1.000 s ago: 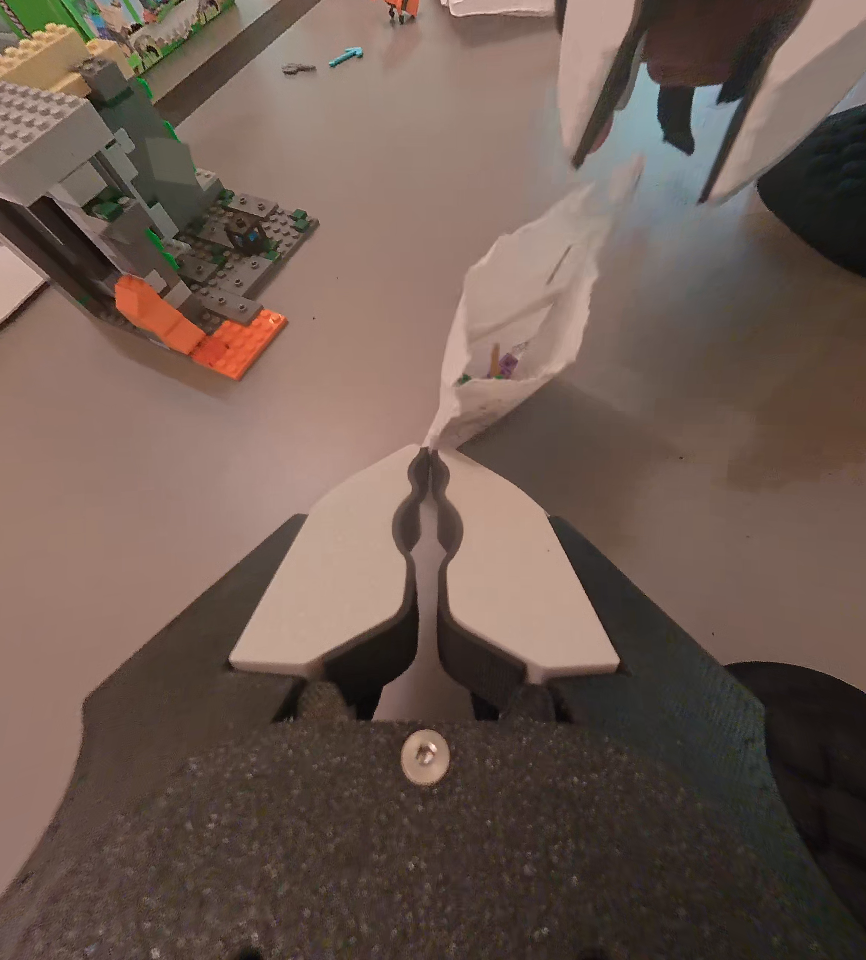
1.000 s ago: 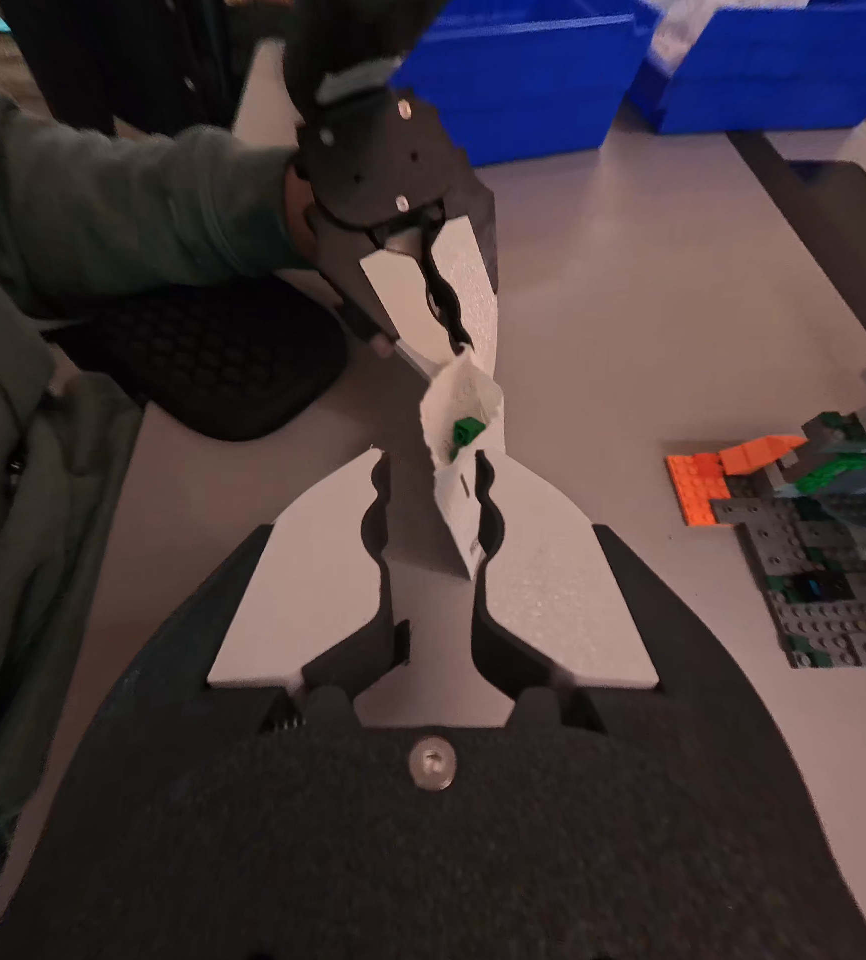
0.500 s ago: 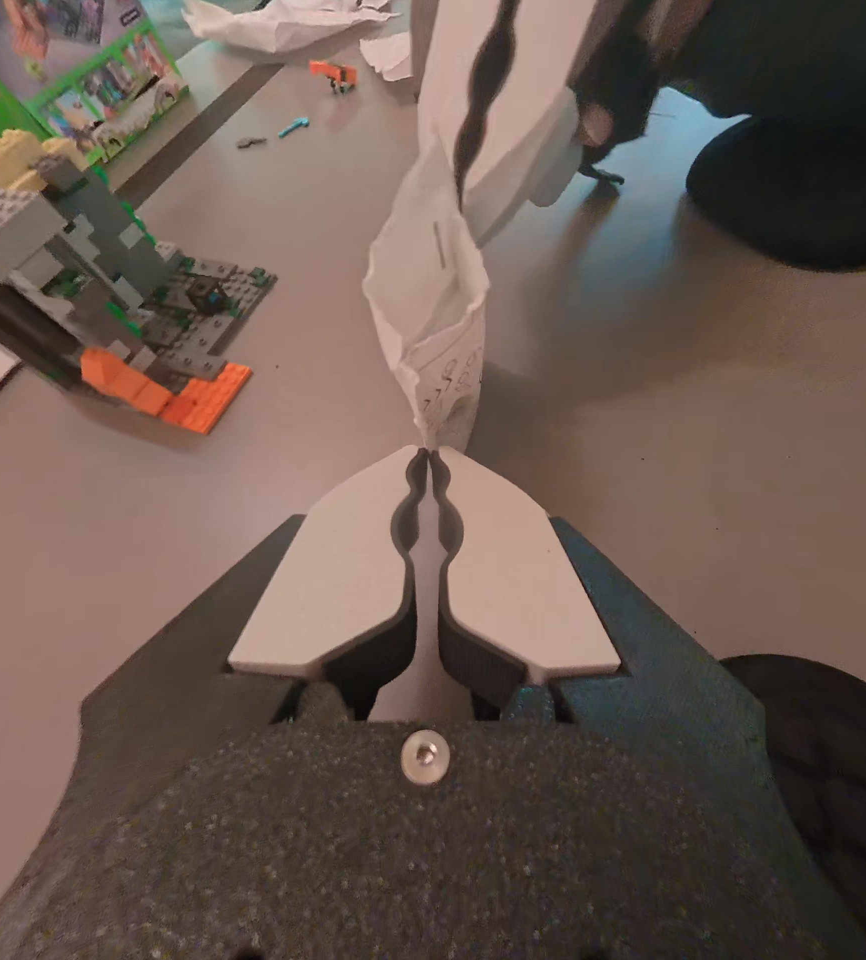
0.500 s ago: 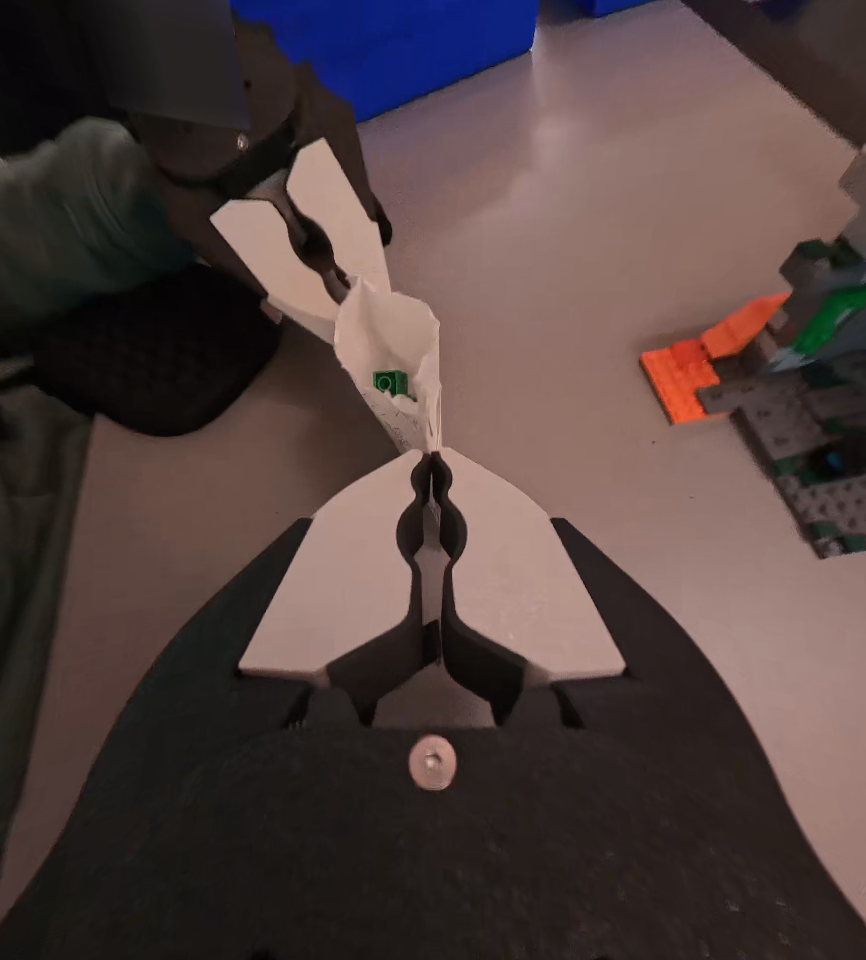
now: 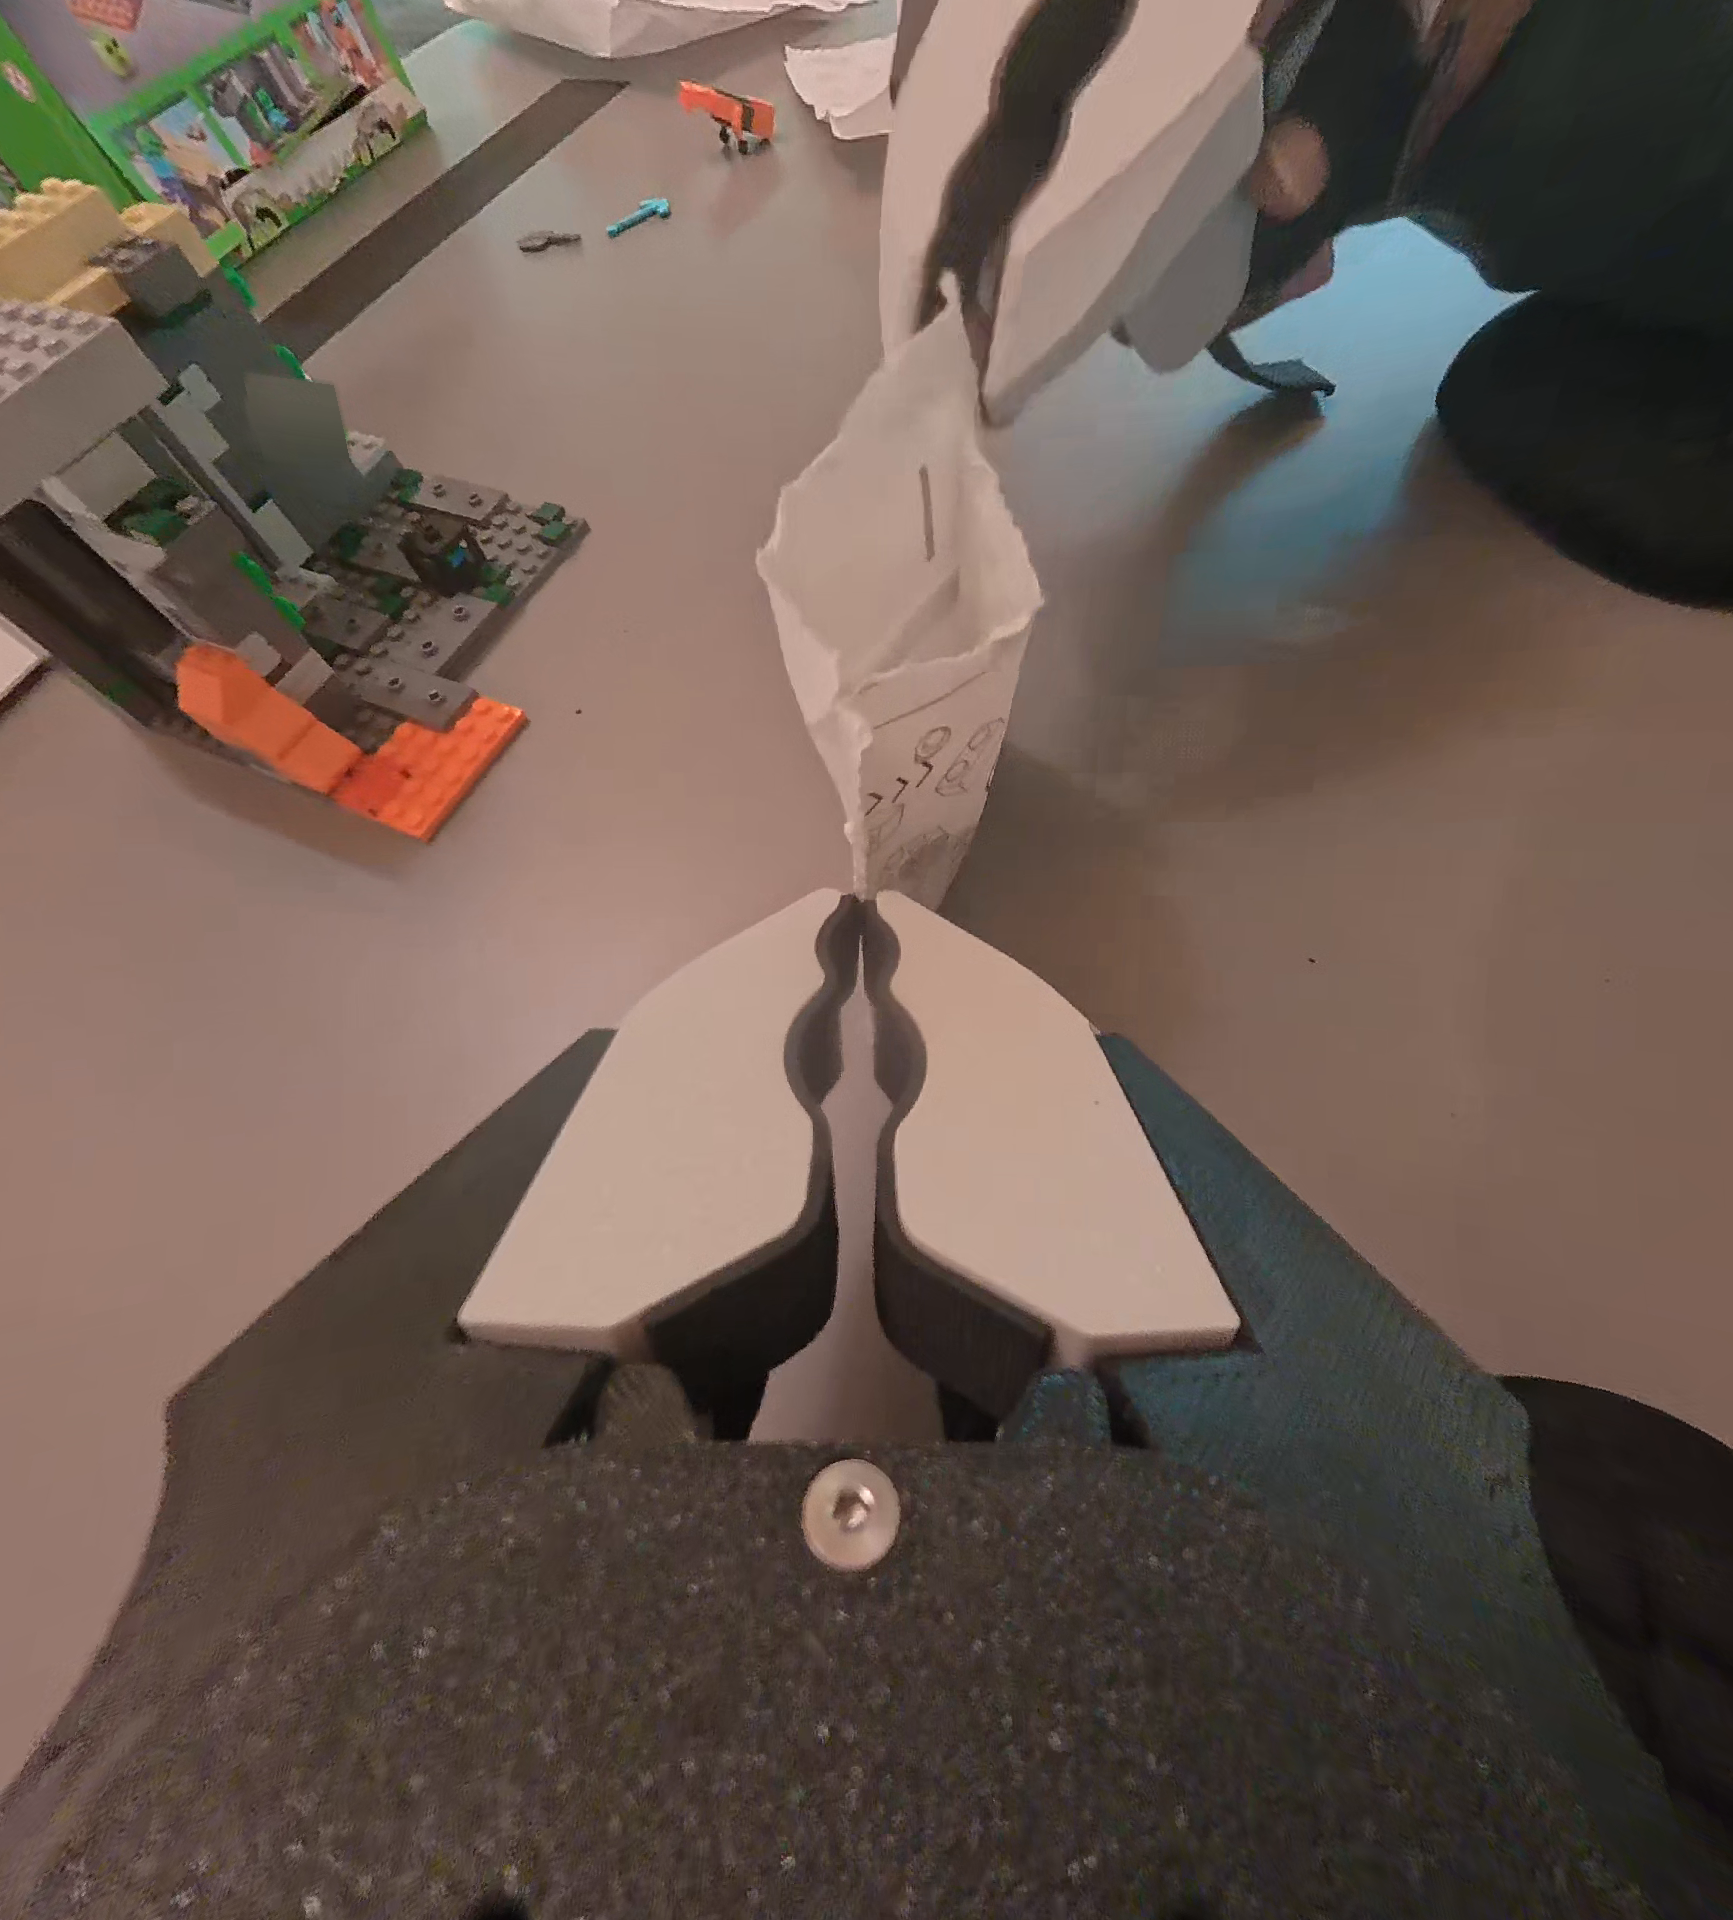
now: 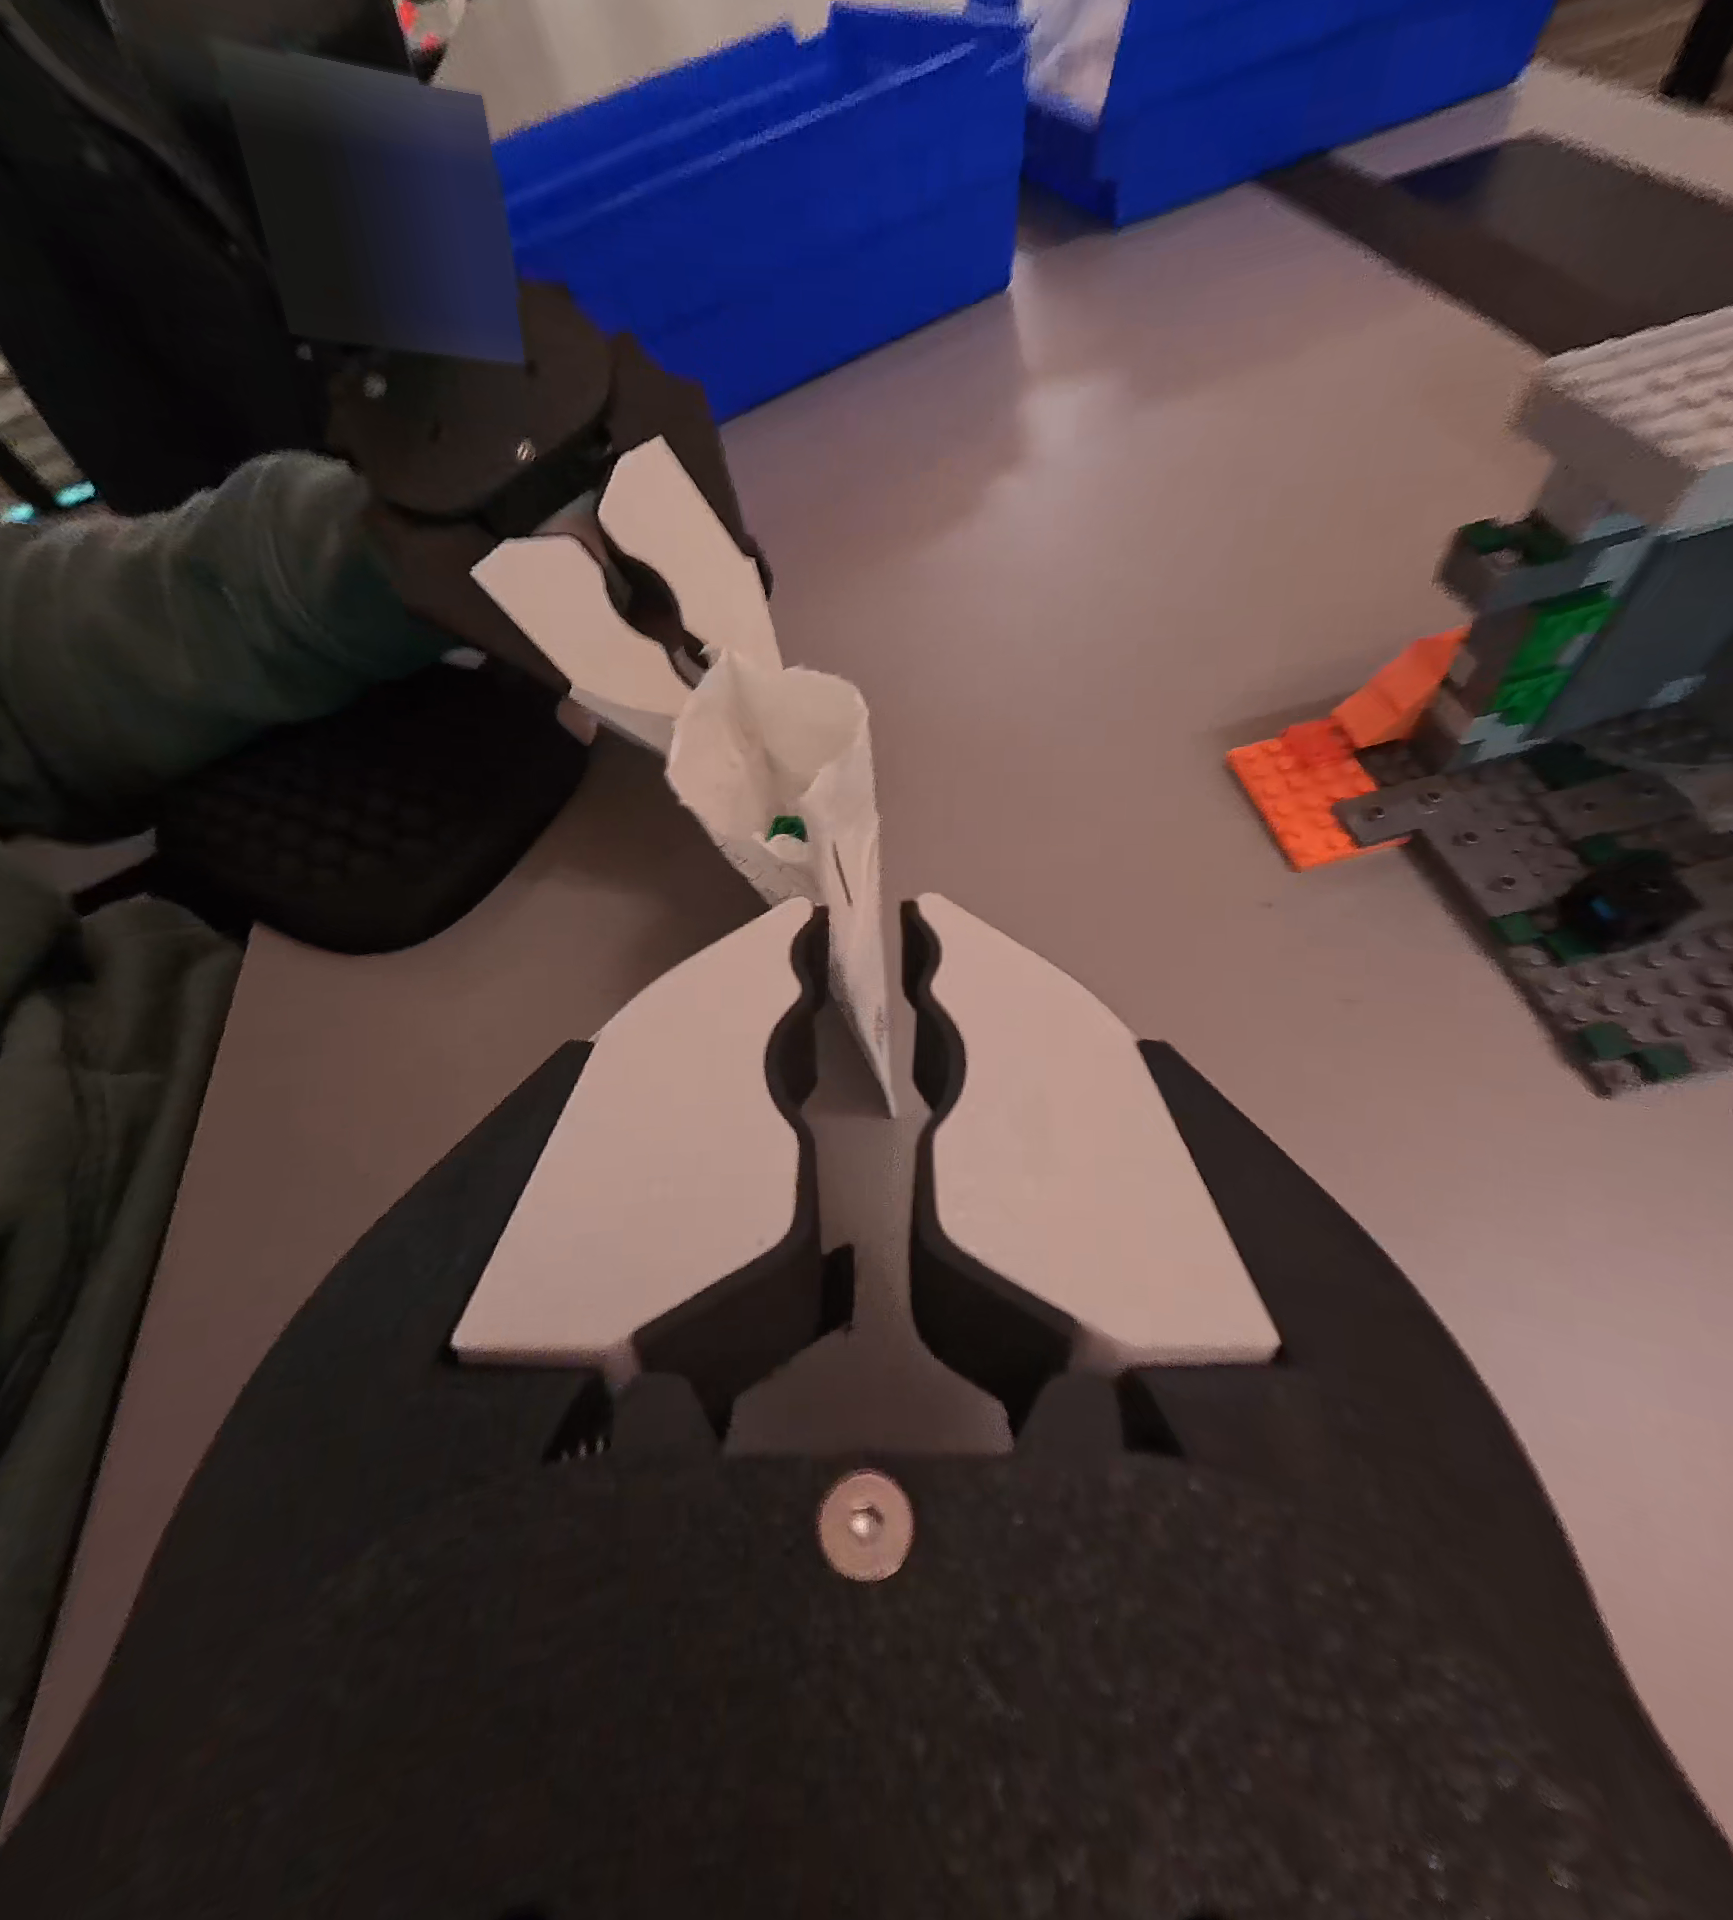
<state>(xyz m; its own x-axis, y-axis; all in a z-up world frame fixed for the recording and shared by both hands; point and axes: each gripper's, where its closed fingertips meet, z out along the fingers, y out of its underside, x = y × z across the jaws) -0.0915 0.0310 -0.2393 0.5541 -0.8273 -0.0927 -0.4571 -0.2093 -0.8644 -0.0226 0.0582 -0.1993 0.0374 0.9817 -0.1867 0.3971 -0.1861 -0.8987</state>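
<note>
Paper bag (image 5: 903, 582), small and white, hangs above the grey table (image 5: 218, 1039), pinched at one torn edge by the left gripper (image 5: 860, 906).

Left gripper is clamped tight on that edge, fingertips together on the paper. Right gripper (image 6: 864, 914) stands parted; the bag's opposite flap sits between its fingers (image 6: 997, 1039) with a gap on each side, so not gripped. Bag mouth gapes, a green brick (image 6: 787, 828) visible inside. Beyond: brick build with orange plates (image 6: 1303, 790) to one side, black pad (image 6: 353, 810), blue bins (image 6: 768, 197) at the back. Risk: only one thin torn edge carries the load, so paper could rip or slip, and a tilt of the open mouth could spill bricks onto the table.
</note>
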